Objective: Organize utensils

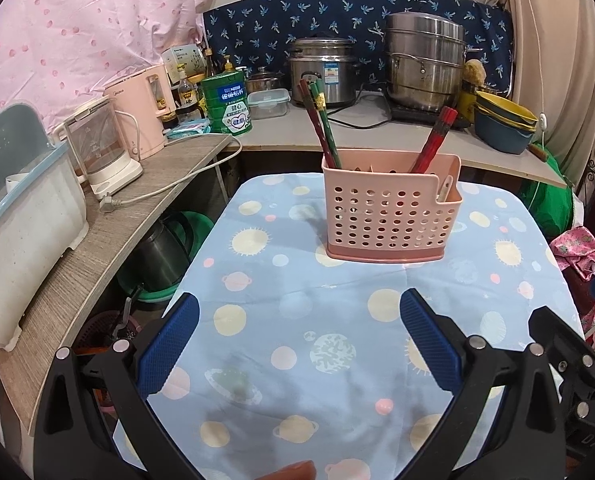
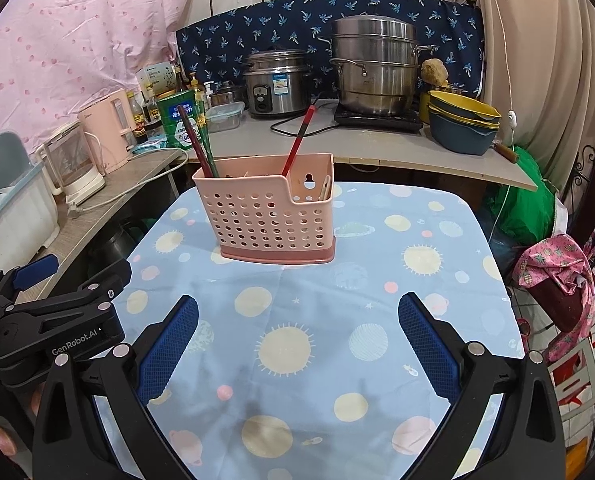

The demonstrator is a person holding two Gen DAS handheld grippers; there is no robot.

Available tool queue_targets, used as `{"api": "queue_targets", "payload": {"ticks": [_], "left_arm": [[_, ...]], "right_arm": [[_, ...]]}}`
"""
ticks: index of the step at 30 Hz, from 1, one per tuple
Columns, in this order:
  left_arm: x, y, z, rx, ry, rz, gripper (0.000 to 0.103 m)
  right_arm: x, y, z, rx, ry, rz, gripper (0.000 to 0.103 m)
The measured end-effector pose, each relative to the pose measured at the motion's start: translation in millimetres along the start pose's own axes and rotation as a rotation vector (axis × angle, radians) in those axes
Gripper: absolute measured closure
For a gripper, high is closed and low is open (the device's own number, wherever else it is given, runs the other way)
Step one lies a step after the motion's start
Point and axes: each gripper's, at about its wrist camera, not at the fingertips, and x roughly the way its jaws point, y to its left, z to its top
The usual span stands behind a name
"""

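A pink perforated utensil holder (image 1: 389,216) stands upright on the blue planet-print tablecloth (image 1: 297,360); it also shows in the right wrist view (image 2: 271,220). Red and green chopsticks (image 1: 321,120) lean out of its left compartment and a red pair (image 1: 433,140) out of the middle; in the right wrist view they show as the left chopsticks (image 2: 199,140) and the red pair (image 2: 297,140). A pale utensil (image 1: 445,190) sits in the low right compartment. My left gripper (image 1: 299,320) is open and empty in front of the holder. My right gripper (image 2: 297,320) is open and empty too.
A wooden shelf at the left carries a glass kettle (image 1: 101,152), a pink kettle (image 1: 141,108) and a white dish rack (image 1: 21,216). The back counter holds a rice cooker (image 1: 323,70), a steel steamer (image 1: 425,64), a green tin (image 1: 227,102) and stacked bowls (image 1: 501,120).
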Motion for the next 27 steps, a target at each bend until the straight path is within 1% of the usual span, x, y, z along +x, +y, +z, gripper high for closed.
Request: {"api": "queue_targets", "payload": {"ticks": [27], "left_arm": [[6.5, -7.9, -5.4, 0.01, 0.016, 0.001, 0.007]], "right_arm": [[7.9, -2.0, -3.3, 0.005, 0.009, -0.017, 0.006]]}}
